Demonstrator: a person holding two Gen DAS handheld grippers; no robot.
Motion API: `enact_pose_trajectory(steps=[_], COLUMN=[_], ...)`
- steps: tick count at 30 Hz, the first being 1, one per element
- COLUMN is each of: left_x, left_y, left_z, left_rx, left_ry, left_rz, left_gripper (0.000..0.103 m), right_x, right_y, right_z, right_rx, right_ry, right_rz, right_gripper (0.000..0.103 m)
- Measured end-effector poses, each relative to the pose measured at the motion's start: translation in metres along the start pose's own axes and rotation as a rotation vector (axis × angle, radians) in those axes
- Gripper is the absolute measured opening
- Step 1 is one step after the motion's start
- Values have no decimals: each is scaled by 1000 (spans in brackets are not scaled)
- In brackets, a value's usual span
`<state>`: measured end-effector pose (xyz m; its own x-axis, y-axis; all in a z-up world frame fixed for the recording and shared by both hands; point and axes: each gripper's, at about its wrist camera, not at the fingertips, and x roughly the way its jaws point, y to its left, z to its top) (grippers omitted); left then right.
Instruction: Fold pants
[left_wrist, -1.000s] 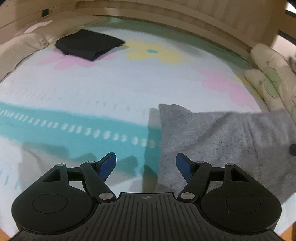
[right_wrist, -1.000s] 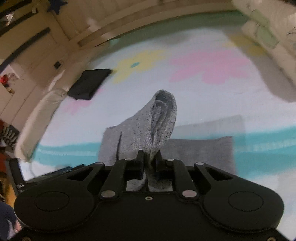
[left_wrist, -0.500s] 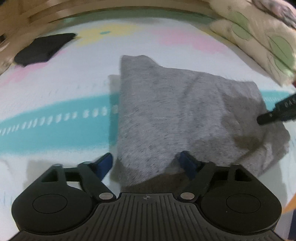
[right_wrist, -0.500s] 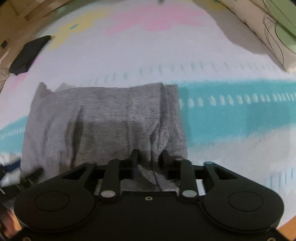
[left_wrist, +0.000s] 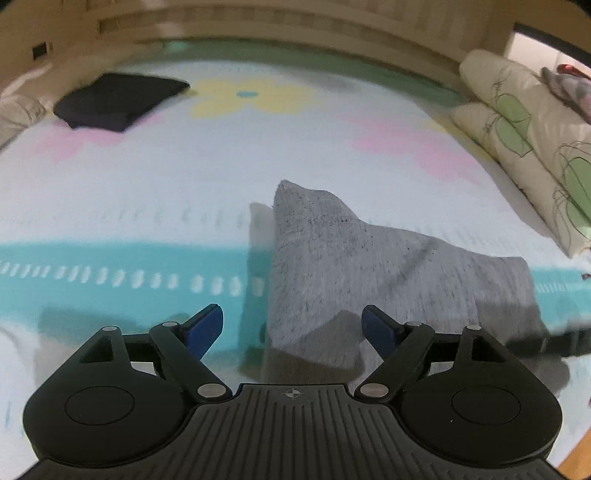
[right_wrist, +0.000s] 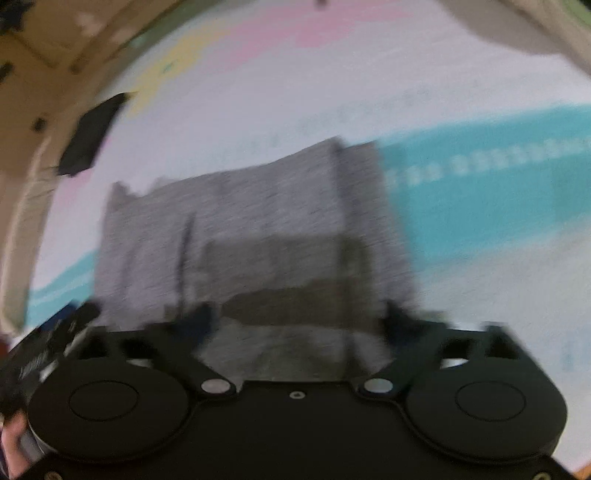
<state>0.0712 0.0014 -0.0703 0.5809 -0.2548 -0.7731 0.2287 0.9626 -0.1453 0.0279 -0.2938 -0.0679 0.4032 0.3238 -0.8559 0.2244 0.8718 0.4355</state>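
The grey pants (left_wrist: 369, 266) lie folded into a thick rectangle on the flowered bedspread (left_wrist: 147, 177). My left gripper (left_wrist: 293, 325) is open and empty, its blue pads just short of the fold's near left corner. In the blurred right wrist view the grey pants (right_wrist: 251, 229) lie flat in front of my right gripper (right_wrist: 299, 317), which is open wide and empty, its fingers apart over the fold's near edge.
A folded black garment (left_wrist: 118, 101) lies at the far left of the bed; it also shows in the right wrist view (right_wrist: 90, 136). Leaf-print pillows (left_wrist: 528, 147) are stacked along the right side. A wooden bed frame (left_wrist: 295, 22) runs along the back.
My right gripper has opened and let go of the grey pants, which now lie flat. My left gripper has drawn back from the fold's near edge.
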Motion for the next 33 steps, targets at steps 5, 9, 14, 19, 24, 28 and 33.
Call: enact_pose_trajectory(steps=[5, 9, 14, 19, 24, 28, 33], left_x=[33, 62, 80, 87, 55, 10, -40], left_y=[-8, 3, 19, 39, 48, 54, 32], left_z=[23, 36, 49, 55, 57, 50, 24], left_rx=[65, 38, -29, -78, -100, -113, -80], left_ry=[39, 106, 130, 124, 49, -9, -27], left_rz=[52, -4, -21, -35, 60, 81, 76], left_gripper=[83, 87, 91, 92, 89, 89, 89], right_x=[14, 13, 8, 6, 8, 17, -9], right_y=[36, 33, 26, 23, 23, 33, 20], right_z=[-13, -15, -21, -28, -25, -16, -12], right_rx=[-234, -226, -231, -248, -251, -243, -134], right_ry=[12, -1, -33, -52, -44, -43, -104], right_rz=[-173, -164, -136, -120, -122, -113, -176], right_gripper=[103, 103, 103, 103, 103, 102, 102])
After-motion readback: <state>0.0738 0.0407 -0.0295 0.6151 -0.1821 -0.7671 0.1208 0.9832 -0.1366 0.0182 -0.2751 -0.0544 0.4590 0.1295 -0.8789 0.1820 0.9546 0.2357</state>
